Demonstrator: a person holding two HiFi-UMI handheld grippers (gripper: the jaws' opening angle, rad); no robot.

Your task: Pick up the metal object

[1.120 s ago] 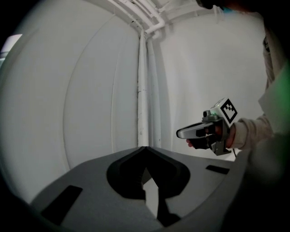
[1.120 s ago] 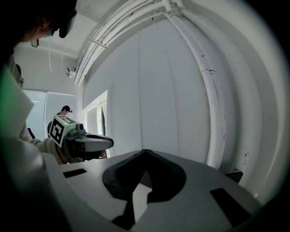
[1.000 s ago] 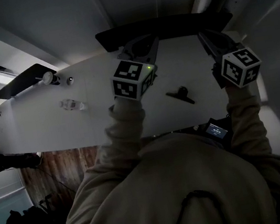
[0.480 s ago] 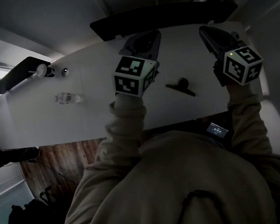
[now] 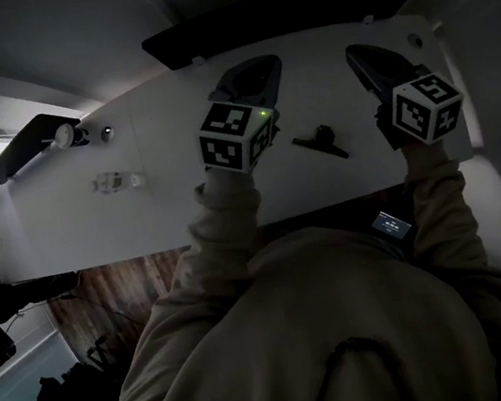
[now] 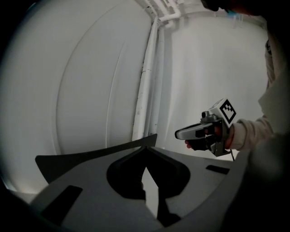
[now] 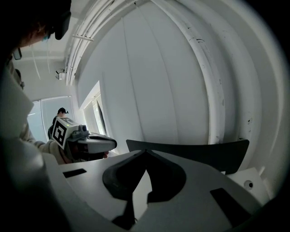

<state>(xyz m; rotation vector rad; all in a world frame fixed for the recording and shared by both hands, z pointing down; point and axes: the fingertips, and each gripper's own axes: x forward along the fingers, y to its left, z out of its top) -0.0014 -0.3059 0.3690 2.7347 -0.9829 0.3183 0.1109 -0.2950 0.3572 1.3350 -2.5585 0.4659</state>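
looking down in the head view, my left gripper (image 5: 247, 79) and right gripper (image 5: 367, 63) hover over the white table (image 5: 183, 196). the metal object (image 5: 321, 142) lies between them on open tabletop, touching neither. a small clear thing (image 5: 114, 181) lies well left. left gripper view: my jaws are clenched on nothing, a wall pipe (image 6: 145, 81) ahead. right gripper view: jaws pressed together, empty, a dark board (image 7: 217, 154) beyond.

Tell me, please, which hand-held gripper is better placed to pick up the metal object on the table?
Left, probably. In the head view the metal object lies between both, nearer the left hand-held gripper than the right hand-held gripper. Both have shut, empty jaws, so either must open first.
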